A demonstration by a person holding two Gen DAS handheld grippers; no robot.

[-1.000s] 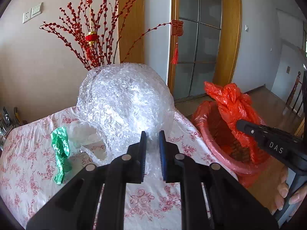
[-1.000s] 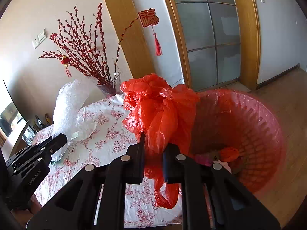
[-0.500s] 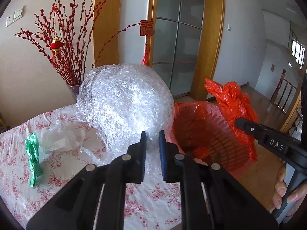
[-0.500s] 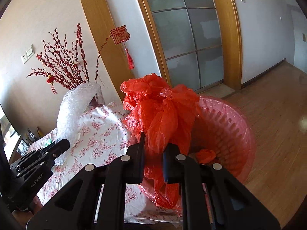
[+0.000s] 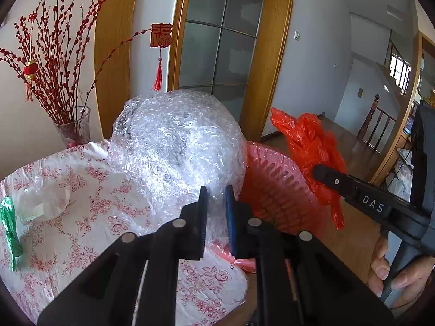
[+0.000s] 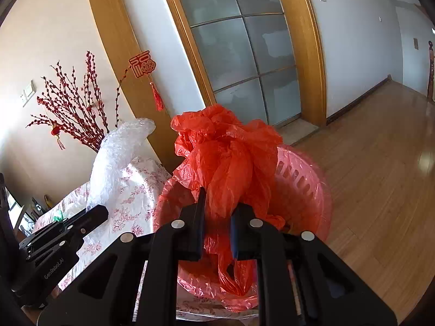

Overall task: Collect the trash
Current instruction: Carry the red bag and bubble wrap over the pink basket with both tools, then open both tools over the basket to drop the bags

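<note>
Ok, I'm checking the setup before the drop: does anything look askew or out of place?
The pink basket leans against the table edge, tilted rather than upright. A green wrapper and clear plastic lie loose on the table. Otherwise, nothing odd.

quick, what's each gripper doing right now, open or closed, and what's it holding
Left gripper: closed on the bubble wrap.
Right gripper: closed on the red bag, beside the basket.
</note>
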